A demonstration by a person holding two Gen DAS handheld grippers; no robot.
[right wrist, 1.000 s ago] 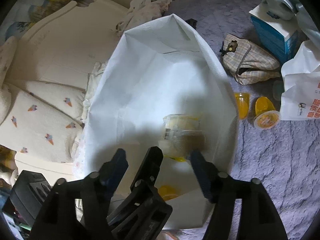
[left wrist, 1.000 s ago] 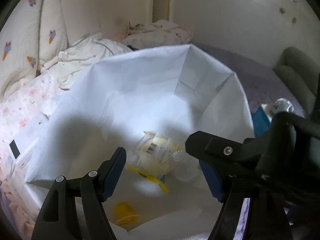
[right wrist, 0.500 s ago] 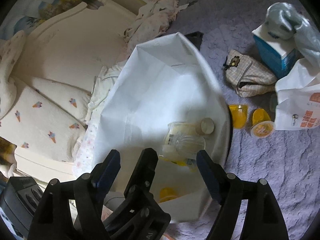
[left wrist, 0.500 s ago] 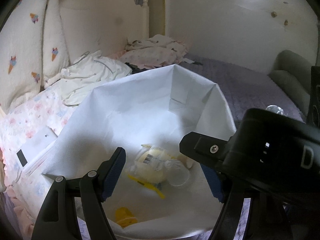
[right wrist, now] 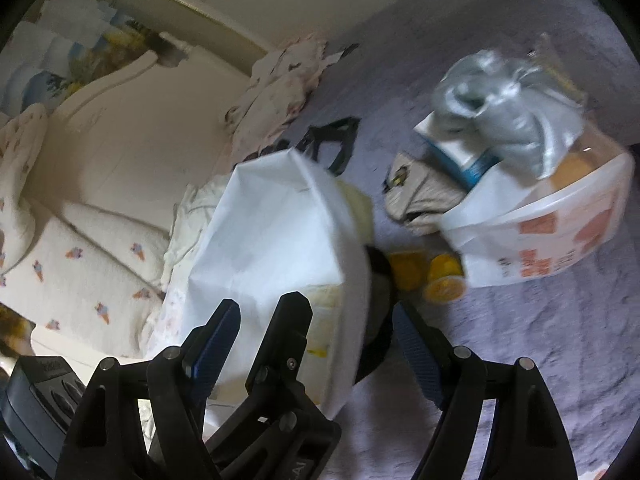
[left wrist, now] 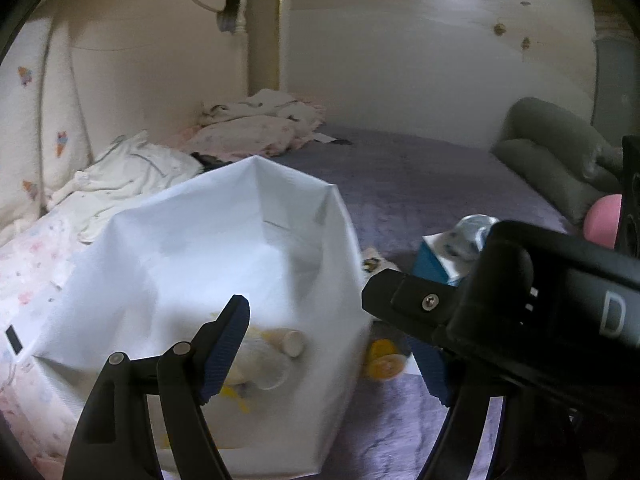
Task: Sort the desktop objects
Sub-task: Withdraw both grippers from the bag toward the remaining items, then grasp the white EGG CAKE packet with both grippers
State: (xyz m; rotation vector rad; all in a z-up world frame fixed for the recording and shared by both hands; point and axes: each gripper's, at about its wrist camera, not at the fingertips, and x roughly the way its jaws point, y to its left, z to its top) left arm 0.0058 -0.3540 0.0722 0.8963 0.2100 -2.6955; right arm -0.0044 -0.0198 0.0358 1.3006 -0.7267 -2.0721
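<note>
Both grippers empty now. Left hand-held gripper [left wrist: 332, 346] has its jaws spread over the white bag [left wrist: 224, 272], nothing between the pads. Right hand-held gripper [right wrist: 316, 344] has just been opening wider, also released, jaws straddling the bag's near rim w/o pressing it.

Bag sits on the purple bed [right wrist: 520, 360], mouth open; inside at its bottom lie a wrapped pale package [left wrist: 248, 360] and a small bottle [left wrist: 290, 342].

Judgement: one item has gone in, next pick is due. Closest leftovers are the two yellow cups [right wrist: 424, 276], just outside the bag at about 3 o'clock from its rim in the right wrist view. Beyond them, at 1–2 o'clock: a checked pouch [right wrist: 420, 200], a blue box [right wrist: 464, 156] and a printed plastic bag [right wrist: 552, 232].

To do it well: lift clear of the rim first so the bag isn't dragged or tipped, then come down on one cup from above w/ jaws wide. Grip it across the body; cups look light and slippery, so close gently.
</note>
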